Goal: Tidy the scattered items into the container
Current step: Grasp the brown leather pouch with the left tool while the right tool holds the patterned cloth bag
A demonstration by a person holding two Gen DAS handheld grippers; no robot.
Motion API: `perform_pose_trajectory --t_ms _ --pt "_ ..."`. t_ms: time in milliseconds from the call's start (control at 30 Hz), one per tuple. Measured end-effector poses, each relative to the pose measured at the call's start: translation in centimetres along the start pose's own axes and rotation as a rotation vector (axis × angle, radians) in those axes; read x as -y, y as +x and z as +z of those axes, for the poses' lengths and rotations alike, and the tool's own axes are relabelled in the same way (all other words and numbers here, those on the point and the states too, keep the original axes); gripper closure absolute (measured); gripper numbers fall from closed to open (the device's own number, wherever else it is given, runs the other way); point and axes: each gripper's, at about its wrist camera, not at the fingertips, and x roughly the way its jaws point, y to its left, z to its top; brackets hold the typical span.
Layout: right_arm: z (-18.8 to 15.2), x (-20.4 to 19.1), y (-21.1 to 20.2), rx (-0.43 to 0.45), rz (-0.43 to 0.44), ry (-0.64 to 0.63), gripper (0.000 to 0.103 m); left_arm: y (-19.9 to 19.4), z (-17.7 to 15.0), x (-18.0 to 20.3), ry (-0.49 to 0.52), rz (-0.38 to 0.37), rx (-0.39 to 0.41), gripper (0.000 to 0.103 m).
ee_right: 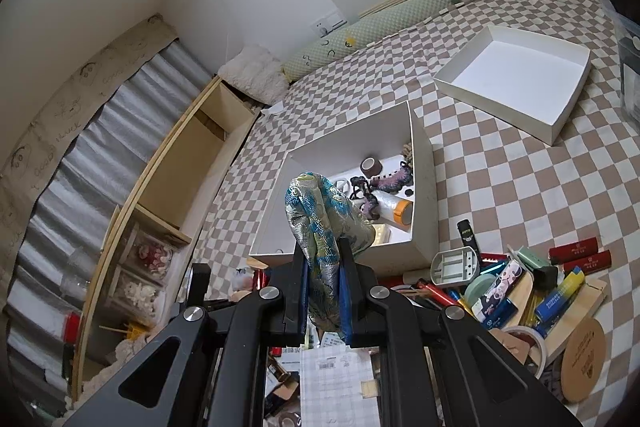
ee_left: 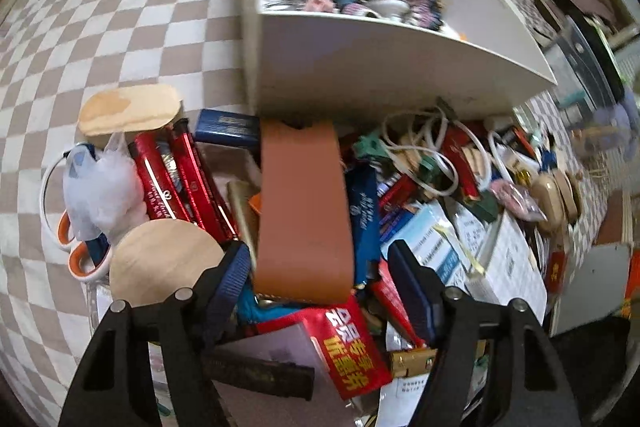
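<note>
Checkered beige-and-white cloth (ee_left: 120, 7) covers the surface, and a dense heap of small clutter lies on it against the near wall of a white box (ee_left: 360, 67).

Nearest the left wrist camera, the left gripper (ee_left: 320, 279) points steeply down into the heap with its jaws apart; a brown leather case (ee_left: 304, 211) lies lengthwise in the gap between them. Its near end sits between the blue pads, but I cannot tell whether either pad touches it. Under and around that end lie a red packet with yellow lettering (ee_left: 348, 343) and a round wooden lid (ee_left: 164, 259) just to the left. Farther out are red foil sticks (ee_left: 180, 179), a white plastic bag (ee_left: 100, 183), orange-handled scissors (ee_left: 76, 255) and an oval wooden lid (ee_left: 128, 111). To the right a white cable (ee_left: 432, 155) loops over boxes and packets. Beyond it all, the box holds a few things already (a tape roll, some cords and trinkets).

From the right wrist camera, the right gripper (ee_right: 324, 299) has its jaws drawn close, clamped on a blue-and-gold brocade pouch (ee_right: 320, 223) that stands up between the pads, its top in front of the white box (ee_right: 424, 187). Past that box a second, shallower white tray (ee_right: 560, 115) sits apart on the cloth.
</note>
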Motion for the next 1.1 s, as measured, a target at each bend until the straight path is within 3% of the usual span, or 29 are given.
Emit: perform_pose_trajectory --t_ms 367,433,500,767,1100 --pt "-0.4 -0.5 1.2 -0.035 -0.023 -0.019 0.089 1.1 1.2 0.4 -0.026 0.083 -0.010 0.034" --pt "-0.5 -0.5 1.4 -0.040 -0.027 -0.020 0.089 1.0 1.3 0.3 -0.036 0.094 -0.005 0.041" --pt "-0.6 -0.6 1.4 -0.043 -0.030 -0.022 0.089 0.9 1.5 0.0 -0.047 0.109 -0.005 0.056" --pt "-0.6 -0.6 1.3 -0.042 -0.041 -0.023 0.089 0.5 1.5 -0.8 -0.079 0.093 -0.009 0.057" --pt "-0.8 -1.2 1.3 -0.037 -0.037 -0.040 0.089 -2.2 1.3 0.2 -0.116 0.055 0.045 0.057"
